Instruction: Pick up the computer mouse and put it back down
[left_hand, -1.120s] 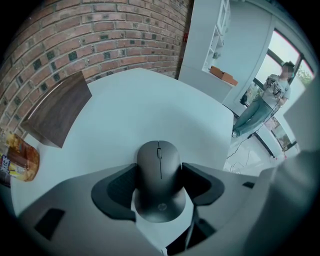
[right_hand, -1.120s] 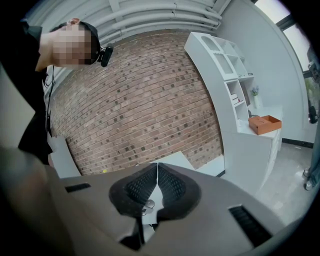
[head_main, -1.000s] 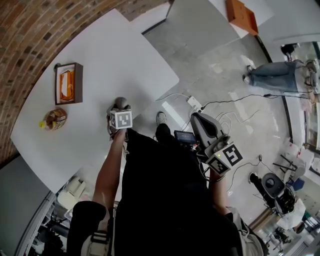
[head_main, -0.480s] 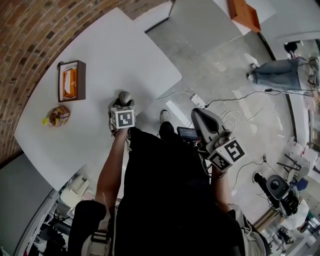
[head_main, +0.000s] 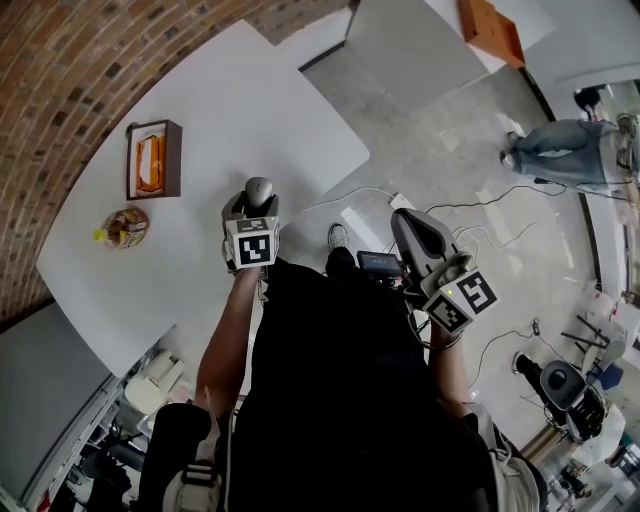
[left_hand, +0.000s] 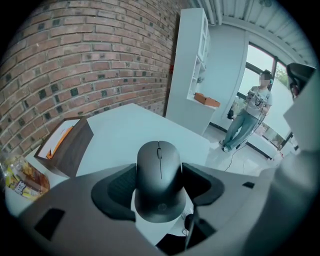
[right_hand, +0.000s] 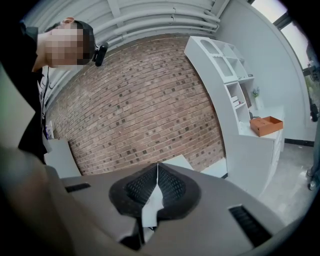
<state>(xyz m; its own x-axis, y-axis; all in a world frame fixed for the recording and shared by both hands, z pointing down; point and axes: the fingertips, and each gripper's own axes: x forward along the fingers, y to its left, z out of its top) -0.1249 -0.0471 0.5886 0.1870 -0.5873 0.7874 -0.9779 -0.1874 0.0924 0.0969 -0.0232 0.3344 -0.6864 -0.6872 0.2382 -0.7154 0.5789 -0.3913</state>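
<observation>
A: L gripper (head_main: 250, 208)?
B: Pinching the mouse (left_hand: 159, 175). One pad on each long side, buttons up, nose pointing away. The jaws stand wide because they span the mouse's full width.

A: Why grip the sides?
B: Prob. the only flat-ish faces. A top/bottom grip would press the buttons and block setting it down flat.

A: Where's the mouse rel. to the table (head_main: 200, 130)?
B: Above the near edge, right in front of the person. Looks clear of the top, since the L gripper view shows tabletop beyond and below it. Can't confirm the gap from the head view.

A: R gripper (right_hand: 157, 187)?
B: Pads pressed together, nothing between them. Held out over the floor, well away from the table. I'd say parked, as this is a one-hand job.

A: Anything in the way of the put-down?
B: No. The tissue box (head_main: 153, 160) and snack bag (head_main: 125, 228) sit well apart, toward the brick-wall side.

A: Stage?
B: Pick-up looks done, put-down not yet. Risk: the smooth curved shell could slip if tilted nose-down.
</observation>
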